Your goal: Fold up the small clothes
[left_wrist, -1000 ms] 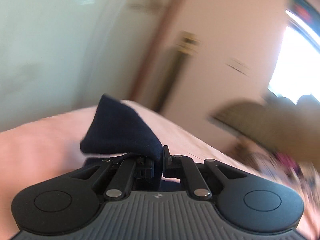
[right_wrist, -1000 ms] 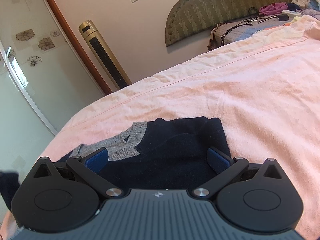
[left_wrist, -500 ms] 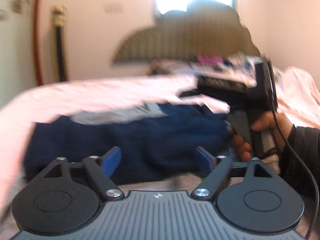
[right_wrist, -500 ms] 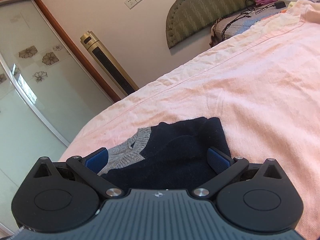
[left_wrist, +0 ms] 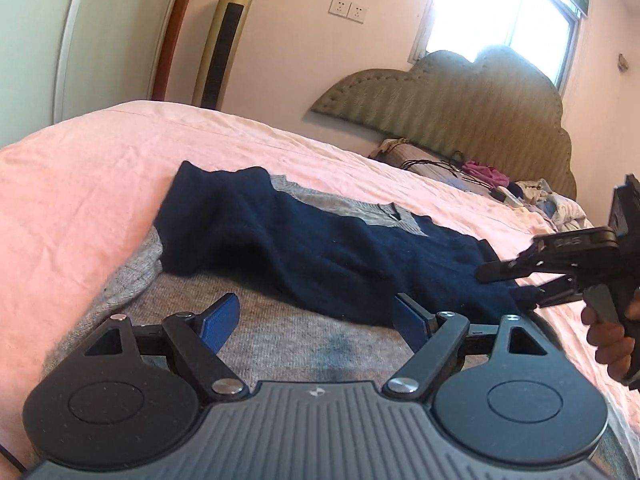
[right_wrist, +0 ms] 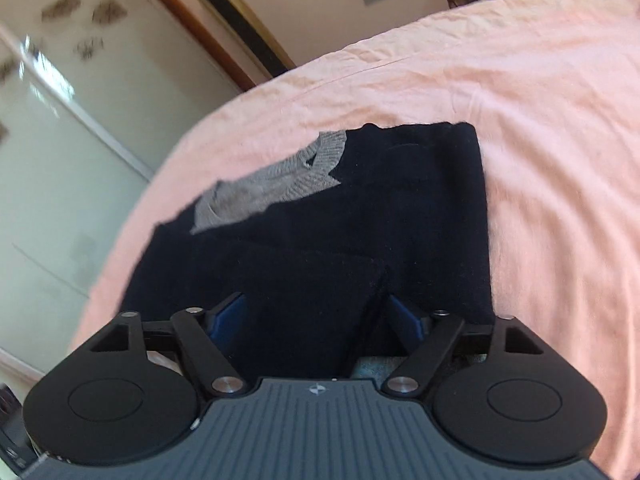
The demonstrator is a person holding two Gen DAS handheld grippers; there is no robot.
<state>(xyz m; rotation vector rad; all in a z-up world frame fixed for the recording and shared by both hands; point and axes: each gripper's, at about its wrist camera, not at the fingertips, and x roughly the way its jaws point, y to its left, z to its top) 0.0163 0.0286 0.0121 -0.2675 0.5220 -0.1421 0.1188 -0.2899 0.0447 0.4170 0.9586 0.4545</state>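
1. Pink bedsheet (left_wrist: 80, 184) is covering the bed, with a padded headboard (left_wrist: 460, 100) and a tall gold fan (left_wrist: 224, 36) standing against the far wall; odd bits of clothing are lying near the headboard.

2. Lying on the sheet is a small navy and grey sweater (left_wrist: 320, 248), its grey collar (right_wrist: 280, 176) pointing toward the far edge of the bed.

3. Both navy sleeves look to be lying folded in across the body, though the left one is sitting bunched and rumpled rather than flat.

4. Over the grey lower part of the sweater, the left gripper (left_wrist: 320, 320) is hovering with its tongs spread wide apart, holding nothing.

5. At the sweater's right edge, the right gripper (right_wrist: 316, 320) is sitting low over the navy cloth, tongs apart too; a fold of fabric is standing between them, unpinched.

6. I am judging the job roughly half done: sleeves are in, but smoothing them and folding the body over are still waiting.
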